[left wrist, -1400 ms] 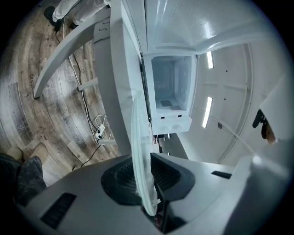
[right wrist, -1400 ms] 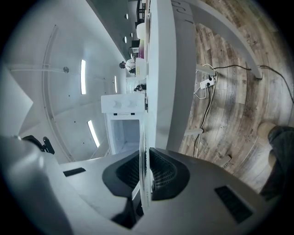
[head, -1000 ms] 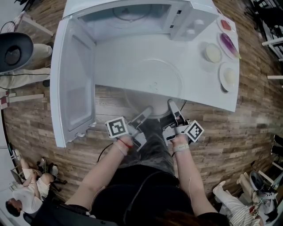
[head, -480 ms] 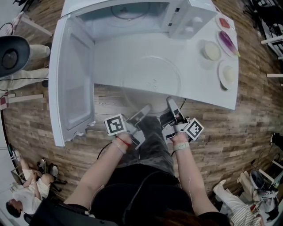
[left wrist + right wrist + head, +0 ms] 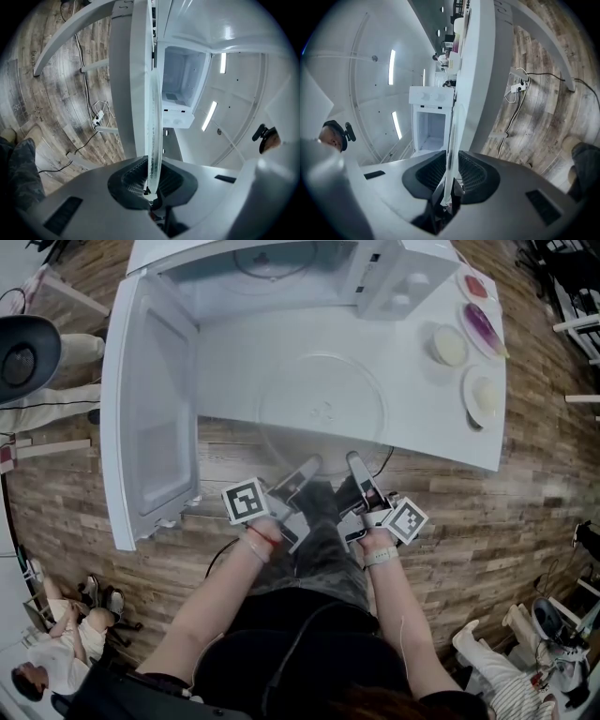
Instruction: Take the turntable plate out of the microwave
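The microwave [image 5: 272,277] stands with its door [image 5: 150,409] swung wide to the left, and its cavity is bare. The glass turntable plate [image 5: 323,413] is already out, lying flat on the white table [image 5: 422,437] with its near rim overhanging the edge. The left gripper [image 5: 305,470] is clamped on that rim, which its own view shows pinched between the pads [image 5: 136,180].

The right gripper [image 5: 356,460] has just been opening. The plate's rim [image 5: 451,140] stands between its jaws, but they look slack on it, which I read as the start of letting go, so the task looks nearly done.

Compared with a second ago, the right gripper's marker cube [image 5: 405,519] sits slightly lower and more tilted, while the left gripper has not shifted.
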